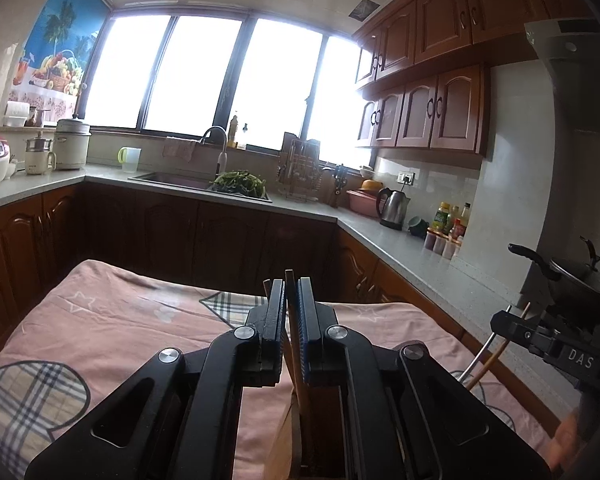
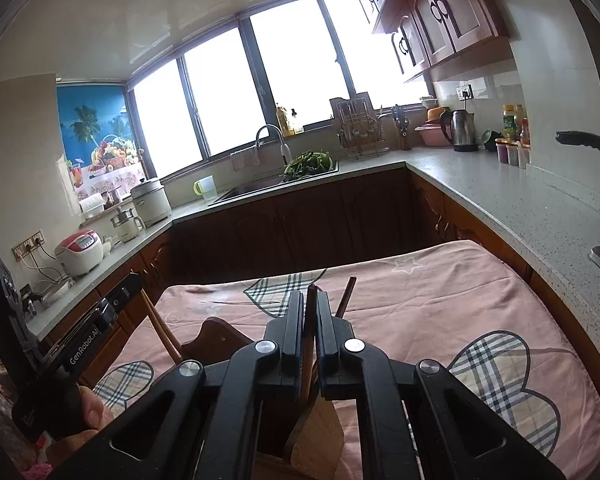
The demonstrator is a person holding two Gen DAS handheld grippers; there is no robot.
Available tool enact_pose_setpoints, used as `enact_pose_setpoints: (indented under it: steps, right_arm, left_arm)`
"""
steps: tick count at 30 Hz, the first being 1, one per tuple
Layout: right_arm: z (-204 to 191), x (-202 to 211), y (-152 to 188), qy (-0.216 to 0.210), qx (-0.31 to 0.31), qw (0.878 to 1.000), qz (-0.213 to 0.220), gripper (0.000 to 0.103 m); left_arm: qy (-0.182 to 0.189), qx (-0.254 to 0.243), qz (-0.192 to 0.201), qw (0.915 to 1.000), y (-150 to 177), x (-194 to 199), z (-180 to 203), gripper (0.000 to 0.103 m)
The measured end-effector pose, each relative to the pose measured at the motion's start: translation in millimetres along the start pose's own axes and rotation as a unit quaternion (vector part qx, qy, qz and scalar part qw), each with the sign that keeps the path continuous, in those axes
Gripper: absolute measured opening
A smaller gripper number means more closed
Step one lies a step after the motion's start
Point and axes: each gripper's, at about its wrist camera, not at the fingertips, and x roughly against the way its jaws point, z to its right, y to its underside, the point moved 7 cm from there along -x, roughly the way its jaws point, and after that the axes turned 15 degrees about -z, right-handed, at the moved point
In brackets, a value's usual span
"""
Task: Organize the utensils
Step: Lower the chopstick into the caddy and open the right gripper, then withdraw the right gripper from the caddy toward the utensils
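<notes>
Left gripper point(image 1: 291, 304) clamping wooden chopstick point(image 1: 296, 360), right gripper point(image 2: 310, 312) clamping dark chopstick point(image 2: 310, 320)

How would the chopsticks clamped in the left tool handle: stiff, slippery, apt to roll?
The chopsticks look wooden and straight, so probably stiff and light. Pinched in the shut left tool, such thin sticks could pivot. Released on the pink cloth, they would likely roll little.

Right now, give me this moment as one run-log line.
left claw: shut on wooden chopstick | right claw: shut on dark chopstick | below: wooden holder | surface: pink cloth
</notes>
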Motion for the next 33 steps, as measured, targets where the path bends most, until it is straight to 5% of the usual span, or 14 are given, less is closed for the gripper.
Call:
enact_pose_setpoints:
  steps: [14, 19, 21, 24, 27, 29, 33]
  right_arm:
    - [3.6, -0.5, -1.3, -0.004, -0.007, 1.000, -0.013, 0.010]
    - [5.0, 3.8, -1.8, -0.006, -0.012, 1.000, -0.010, 0.026]
    - [5.0, 9.5, -2.8, -0.010, -0.015, 1.000, -0.001, 0.036]
    - [5.1, 20.7, -5.3, -0.014, -0.021, 1.000, 0.014, 0.039]
    - [4.6, 33.6, -6.8, -0.026, -0.028, 0.999, 0.027, 0.063]
    - [2.8, 44.2, -5.1, -0.031, -0.030, 0.998, 0.038, 0.082]
    - [0.8, 63.0, 7.0, -0.035, -0.029, 0.998, 0.042, 0.091]
  left_arm:
    - [0.000, -0.003, -0.022, 0.9997, -1.3, 3.8, 2.2, 0.009]
    - [-0.001, -0.004, -0.022, 0.9997, -2.5, 11.9, 2.8, 0.031]
    - [-0.005, -0.002, -0.016, 0.9999, -3.8, 19.5, 2.1, 0.051]
    - [-0.009, -0.001, -0.011, 0.9999, -5.2, 32.0, 0.3, 0.066]
    - [-0.022, 0.005, -0.015, 0.9996, -4.0, 46.9, -5.4, 0.093]
    - [-0.028, 0.010, -0.018, 0.9994, -1.2, 58.6, -11.2, 0.099]
    - [-0.037, 0.019, -0.052, 0.9978, 11.1, 76.7, -22.6, 0.102]
